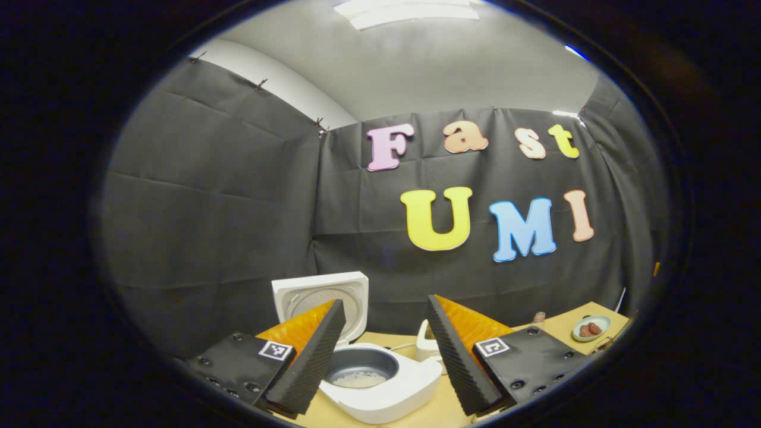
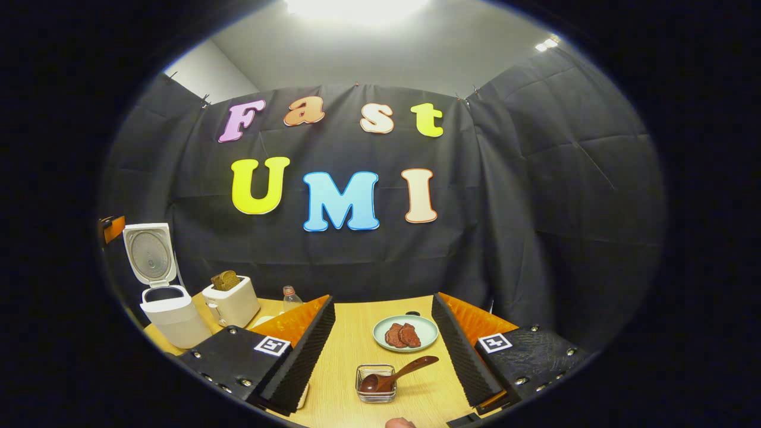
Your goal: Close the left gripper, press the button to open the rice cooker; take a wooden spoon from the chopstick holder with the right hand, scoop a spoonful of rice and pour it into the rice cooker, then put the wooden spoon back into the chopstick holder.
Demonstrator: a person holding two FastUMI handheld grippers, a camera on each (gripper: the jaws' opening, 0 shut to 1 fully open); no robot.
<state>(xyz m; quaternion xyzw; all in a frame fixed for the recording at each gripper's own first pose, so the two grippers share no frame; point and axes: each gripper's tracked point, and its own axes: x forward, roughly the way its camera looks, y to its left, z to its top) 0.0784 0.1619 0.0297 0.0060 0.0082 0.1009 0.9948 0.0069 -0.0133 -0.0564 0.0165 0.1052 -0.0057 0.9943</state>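
White rice cooker with lid raised, rice inside, on light wooden desk, dark wooden spoon resting in small glass dish at 6 o'clock, left tool and right tool both released, empty.

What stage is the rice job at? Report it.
Looks finished. The rice cooker lid stands open, with rice in its pot. The wooden spoon rests in the small glass holder. The left claw and right claw are open, holding nothing. Nothing obvious remains.
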